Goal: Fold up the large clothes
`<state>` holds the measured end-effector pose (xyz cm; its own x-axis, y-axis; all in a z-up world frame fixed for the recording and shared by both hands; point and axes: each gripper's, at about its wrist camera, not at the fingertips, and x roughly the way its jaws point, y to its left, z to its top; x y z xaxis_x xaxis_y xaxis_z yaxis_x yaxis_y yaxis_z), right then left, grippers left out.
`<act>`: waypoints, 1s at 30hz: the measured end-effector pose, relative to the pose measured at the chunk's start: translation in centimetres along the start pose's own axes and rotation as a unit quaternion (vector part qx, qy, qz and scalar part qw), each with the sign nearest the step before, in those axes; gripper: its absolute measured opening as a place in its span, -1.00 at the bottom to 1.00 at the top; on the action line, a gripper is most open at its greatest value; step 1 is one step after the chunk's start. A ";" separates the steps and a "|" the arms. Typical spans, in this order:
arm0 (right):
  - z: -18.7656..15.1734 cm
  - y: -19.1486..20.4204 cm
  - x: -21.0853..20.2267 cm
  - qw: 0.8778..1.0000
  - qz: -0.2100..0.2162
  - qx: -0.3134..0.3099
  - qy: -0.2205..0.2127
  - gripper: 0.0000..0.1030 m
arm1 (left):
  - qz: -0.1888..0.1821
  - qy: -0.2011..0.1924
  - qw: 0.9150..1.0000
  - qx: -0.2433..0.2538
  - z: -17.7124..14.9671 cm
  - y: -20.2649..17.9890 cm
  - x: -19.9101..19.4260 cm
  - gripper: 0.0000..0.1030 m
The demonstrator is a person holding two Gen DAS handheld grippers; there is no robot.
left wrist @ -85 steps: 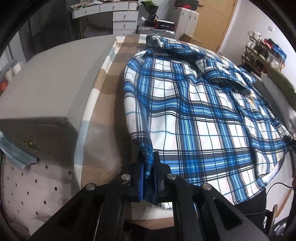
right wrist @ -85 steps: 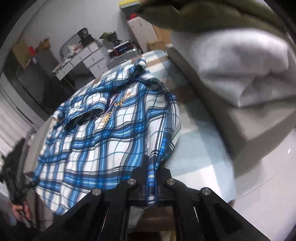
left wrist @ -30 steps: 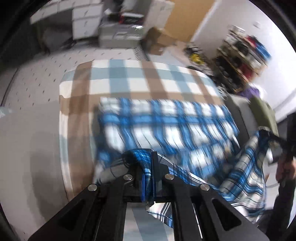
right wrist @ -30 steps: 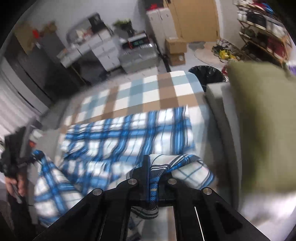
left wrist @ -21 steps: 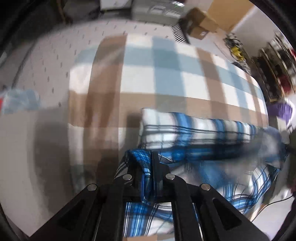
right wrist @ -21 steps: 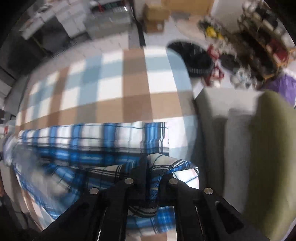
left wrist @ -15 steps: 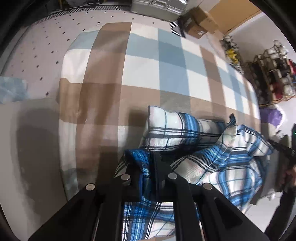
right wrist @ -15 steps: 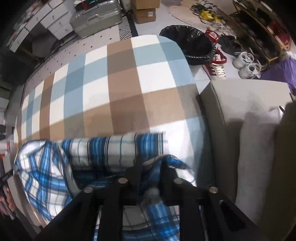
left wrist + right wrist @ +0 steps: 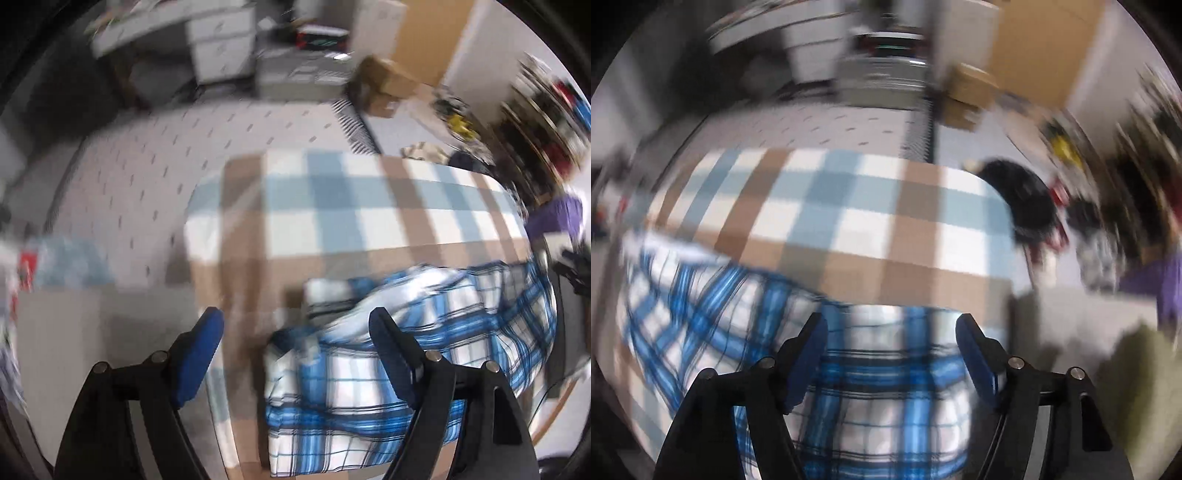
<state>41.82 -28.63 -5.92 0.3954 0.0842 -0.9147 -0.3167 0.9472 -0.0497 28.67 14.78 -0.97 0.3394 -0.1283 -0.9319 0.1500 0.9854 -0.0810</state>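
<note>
On the checked surface [image 9: 332, 206] the folded plaid shirt [image 9: 406, 350] lies long side across both views, right of the left tool [image 9: 295, 328] and directly under the right tool [image 9: 888, 332]; both tools' jaws are opening, gripping nothing.

1. A checked cloth [image 9: 354, 206] in brown, pale blue and white covered the work surface.
2. Beyond it lay a pale floor [image 9: 155, 155] speckled with small dark marks.
3. A white chest of drawers [image 9: 221, 48] stood at the far wall, blurred.
4. Cardboard boxes [image 9: 384, 85] sat on the floor beside a tan door [image 9: 1045, 48].
5. Cluttered shelving [image 9: 546, 107] filled the right side.
6. A dark round bin [image 9: 1027, 199] stood just past the cloth's corner.
</note>
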 end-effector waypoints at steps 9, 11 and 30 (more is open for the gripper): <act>1.5 6.1 7.3 0.987 0.006 -0.145 0.061 0.51 | -0.025 0.055 0.966 0.250 0.0 -11.5 4.6 0.51; 1.5 6.5 8.6 0.984 0.001 -0.161 0.072 0.50 | -0.004 0.084 0.948 0.306 -1.0 -13.5 7.9 0.51; 0.8 7.9 8.3 0.983 0.008 -0.176 0.051 -0.95 | -0.049 0.116 0.939 0.321 0.3 -11.8 12.8 -0.63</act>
<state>43.29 -20.23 -13.60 0.3048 0.0507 -0.9511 -0.6076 0.7793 -0.1531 31.58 1.51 -11.85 0.0952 -0.1129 -0.9890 0.7241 0.6897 -0.0090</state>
